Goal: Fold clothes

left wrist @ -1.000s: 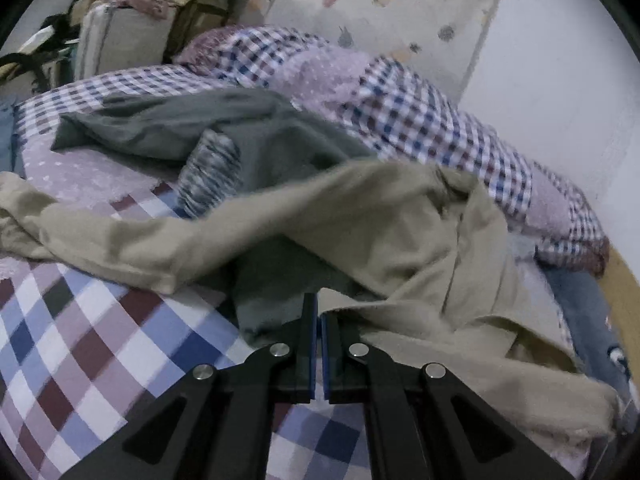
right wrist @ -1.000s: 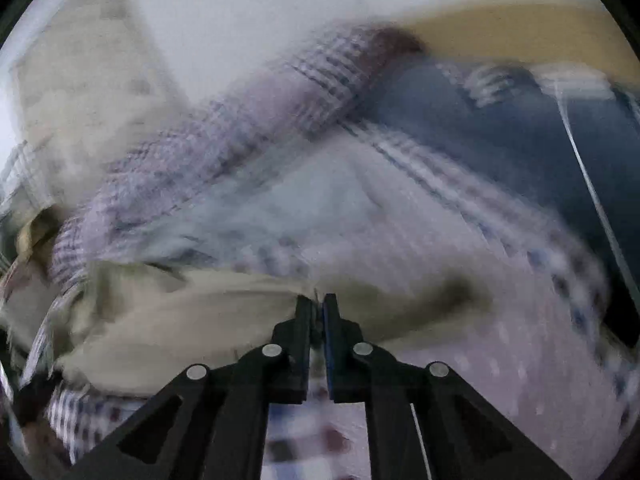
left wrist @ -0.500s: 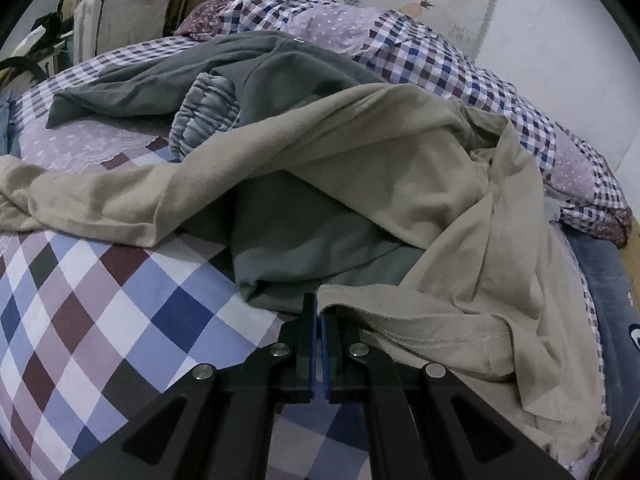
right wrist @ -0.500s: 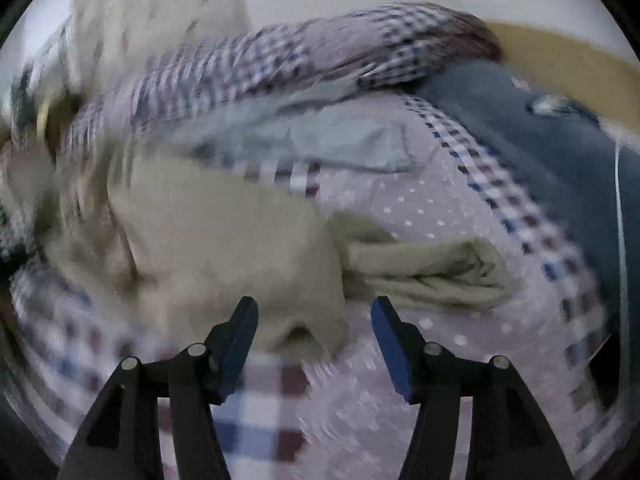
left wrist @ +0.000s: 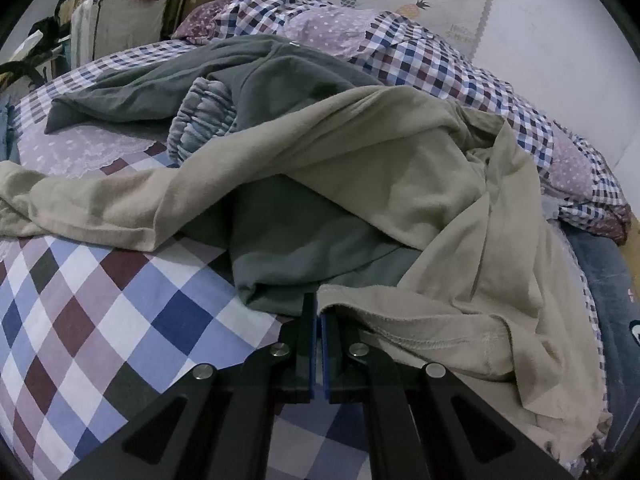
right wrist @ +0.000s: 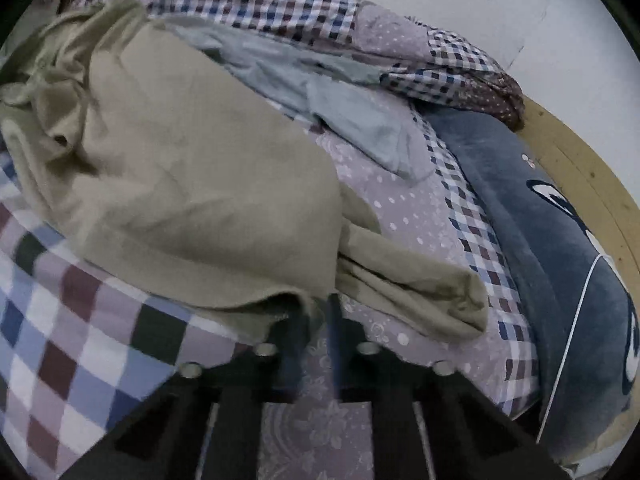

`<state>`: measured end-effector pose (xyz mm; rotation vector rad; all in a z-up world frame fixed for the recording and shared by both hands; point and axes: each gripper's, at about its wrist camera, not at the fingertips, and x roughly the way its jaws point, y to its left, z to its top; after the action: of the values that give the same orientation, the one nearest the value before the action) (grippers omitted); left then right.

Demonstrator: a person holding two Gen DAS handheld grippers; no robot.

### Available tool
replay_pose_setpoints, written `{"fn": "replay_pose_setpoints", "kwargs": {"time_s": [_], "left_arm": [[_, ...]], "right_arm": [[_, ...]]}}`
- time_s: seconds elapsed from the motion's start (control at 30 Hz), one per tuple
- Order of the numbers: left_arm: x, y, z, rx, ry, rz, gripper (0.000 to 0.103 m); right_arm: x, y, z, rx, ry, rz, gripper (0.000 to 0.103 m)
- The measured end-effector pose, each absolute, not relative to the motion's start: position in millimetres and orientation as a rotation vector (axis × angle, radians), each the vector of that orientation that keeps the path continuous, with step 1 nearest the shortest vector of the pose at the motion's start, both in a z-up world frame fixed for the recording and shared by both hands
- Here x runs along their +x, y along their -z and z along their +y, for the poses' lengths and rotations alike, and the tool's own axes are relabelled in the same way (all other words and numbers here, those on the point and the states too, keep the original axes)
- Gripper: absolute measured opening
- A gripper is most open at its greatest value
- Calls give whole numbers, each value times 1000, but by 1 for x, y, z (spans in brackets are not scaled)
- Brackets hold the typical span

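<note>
On the bed (left wrist: 100, 320), spread with a checked and dotted quilt, a beige garment (left wrist: 360, 168) lies rumpled across the middle, one long part of it trailing off to the left edge of the left wrist view. Under it and behind it lies a dark green garment (left wrist: 288, 236), with a grey ribbed cuff or waistband (left wrist: 200, 120) showing beside the green cloth. The left gripper (left wrist: 319, 308) sits low at the near hem of the beige garment; its jaws are drawn together with only a thin slit between the blue pads, and the stitched hem (left wrist: 420, 340) meets them at the tips, so the jaws look pinched on the edge of that cloth.

From the right wrist view the same beige garment (right wrist: 200, 184) covers the left half of the bed, with a folded sleeve or leg end (right wrist: 420, 288) lying flat on the dotted lilac part of the quilt (right wrist: 408, 216). The right gripper (right wrist: 318, 312) is blurred; its jaws stand narrowly apart, just at the near edge of the beige cloth, and whether they touch it I cannot tell. Beyond lies a pale blue garment (right wrist: 320, 96), and further back a bunched checked duvet (right wrist: 280, 8). A dark blue plush blanket (right wrist: 560, 240) runs along the right side next to a wooden bed frame (right wrist: 592, 176).
</note>
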<state>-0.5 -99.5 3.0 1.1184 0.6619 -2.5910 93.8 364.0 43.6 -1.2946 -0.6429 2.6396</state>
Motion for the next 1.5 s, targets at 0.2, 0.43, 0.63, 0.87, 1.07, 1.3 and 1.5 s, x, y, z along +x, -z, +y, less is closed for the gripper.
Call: {"fn": "replay_pose_setpoints", "kwargs": {"time_s": [0.2,0.43,0.63,0.87,1.07,1.3,1.5], "left_arm": [[4,-7,-108,1093,2610,695,0],[44,-35,-108,932,2656,617,0],[117,-82,-124,681,2736,549,0],[232,-78,-165,652,2653,652,0],[268,-72,-183,711,2603,692,0],[282,-54,-191,924,2541,695,33],[298,-54,-193,940,2510,704,73]], "right_arm": [[111,-70,373,-1135,-2655,-514,0],[177,-132,407,-866,-2705,-12,0],[233,-130,412,-904,-2658,172,0],[287,-130,404,-918,-2650,260,0],[315,-137,382,-924,-2659,226,0],[326,-124,367,-1158,-2615,197,9],[346,-130,361,-1221,-2590,119,55]]}}
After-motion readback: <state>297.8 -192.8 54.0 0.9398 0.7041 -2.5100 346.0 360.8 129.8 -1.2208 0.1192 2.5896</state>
